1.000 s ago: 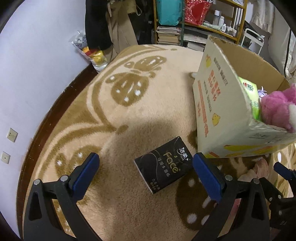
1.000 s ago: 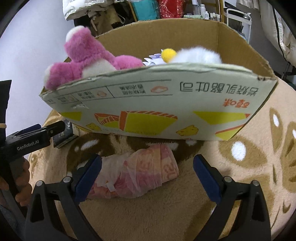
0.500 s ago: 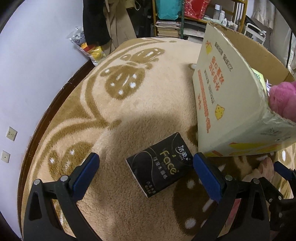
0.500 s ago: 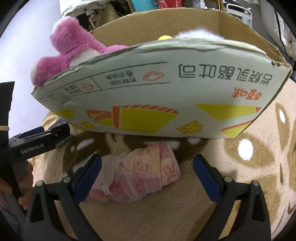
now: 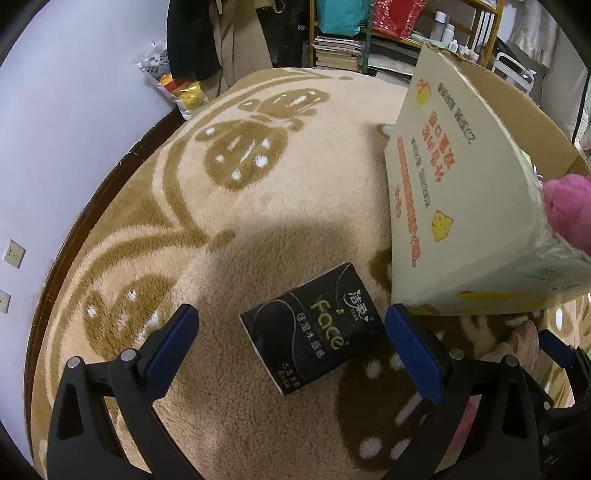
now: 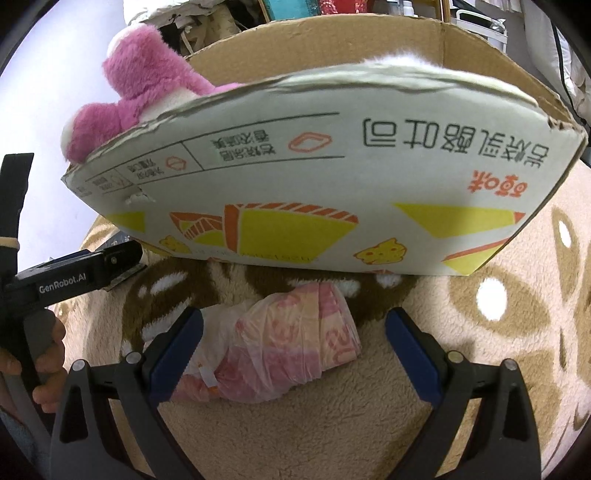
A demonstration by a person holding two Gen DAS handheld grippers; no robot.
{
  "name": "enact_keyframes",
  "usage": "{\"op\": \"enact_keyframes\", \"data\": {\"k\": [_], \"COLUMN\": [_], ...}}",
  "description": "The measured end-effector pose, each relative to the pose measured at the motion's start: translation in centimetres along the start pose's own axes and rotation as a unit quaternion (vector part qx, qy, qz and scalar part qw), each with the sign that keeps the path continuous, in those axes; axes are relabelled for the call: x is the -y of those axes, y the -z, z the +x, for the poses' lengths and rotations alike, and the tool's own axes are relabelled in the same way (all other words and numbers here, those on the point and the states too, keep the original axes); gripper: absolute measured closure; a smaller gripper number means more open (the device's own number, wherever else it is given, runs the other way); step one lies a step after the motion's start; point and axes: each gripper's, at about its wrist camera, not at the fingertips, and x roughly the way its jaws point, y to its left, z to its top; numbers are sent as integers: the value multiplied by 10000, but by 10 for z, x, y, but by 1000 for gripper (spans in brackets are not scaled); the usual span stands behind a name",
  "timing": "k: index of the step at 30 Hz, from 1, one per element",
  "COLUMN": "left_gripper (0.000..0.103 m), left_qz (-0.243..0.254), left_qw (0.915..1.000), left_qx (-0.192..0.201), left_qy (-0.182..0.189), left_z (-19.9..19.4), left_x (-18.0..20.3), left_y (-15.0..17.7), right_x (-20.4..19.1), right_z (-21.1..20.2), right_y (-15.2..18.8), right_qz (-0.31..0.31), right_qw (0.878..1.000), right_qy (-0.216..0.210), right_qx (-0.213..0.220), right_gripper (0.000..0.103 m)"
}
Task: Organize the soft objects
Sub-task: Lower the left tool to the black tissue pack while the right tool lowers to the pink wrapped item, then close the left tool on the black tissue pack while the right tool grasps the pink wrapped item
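Note:
A black tissue pack (image 5: 314,326) lies on the beige rug, between the open jaws of my left gripper (image 5: 291,347), which hovers just above it. A pink roll in a clear plastic bag (image 6: 280,347) lies on the rug in front of the cardboard box (image 6: 332,177). My right gripper (image 6: 293,347) is open with its jaws either side of the bag. A pink plush toy (image 6: 144,88) and something white and fluffy sit inside the box. The box (image 5: 461,192) also stands right of the tissue pack in the left wrist view.
The left gripper's body (image 6: 66,282) and the hand holding it show at the left of the right wrist view. A purple wall (image 5: 55,110), a dark floor strip, a snack bag (image 5: 177,88) and cluttered shelves (image 5: 369,33) border the rug.
Both grippers have come lower and closer to their objects. The tissue pack and the bagged roll now sit further in between the jaws. Nothing has been gripped.

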Motion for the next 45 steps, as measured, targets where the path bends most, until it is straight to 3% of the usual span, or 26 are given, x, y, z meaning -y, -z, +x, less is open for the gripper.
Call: {"op": "enact_keyframes", "data": {"k": [3, 13, 22, 27, 31, 36, 39, 41, 43, 44, 45], "left_gripper": [4, 27, 27, 27, 27, 31, 44, 64, 71, 72, 73], "left_qz": [-24, 62, 162, 102, 180, 207, 288, 387, 405, 366, 337], "left_qw": [10000, 9996, 9997, 9998, 9998, 9996, 9993, 9992, 9989, 9989, 9989], "left_qx": [-27, -48, -27, -16, 19, -135, -198, -74, -53, -44, -44], "left_qy": [41, 262, 167, 182, 98, 157, 128, 108, 227, 304, 331], "left_z": [2, 0, -4, -4, -5, -2, -1, -5, -8, -9, -9], "left_x": [0, 6, 9, 6, 6, 8, 12, 14, 14, 13, 12], "left_y": [1, 4, 6, 7, 9, 12, 16, 18, 19, 20, 20], "right_x": [-4, -19, -41, -53, -63, -69, -70, -69, -69, -67, -68], "right_z": [-1, -7, 16, 34, 44, 40, 38, 36, 33, 32, 31], "right_y": [-1, 0, -1, -6, -2, 5, 5, 4, 4, 3, 2], "right_qz": [53, 399, 598, 720, 482, 380, 261, 248, 296, 314, 325], "right_qw": [9999, 9985, 9972, 9956, 9950, 9966, 9973, 9974, 9978, 9979, 9980], "right_qy": [70, 139, 195, 437, 817, 700, 637, 631, 549, 525, 508], "right_qx": [-66, -336, -406, -407, -302, -219, -247, -254, -227, -211, -185], "right_gripper": [0, 0, 0, 1, 14, 27, 36, 43, 51, 59, 60]}}
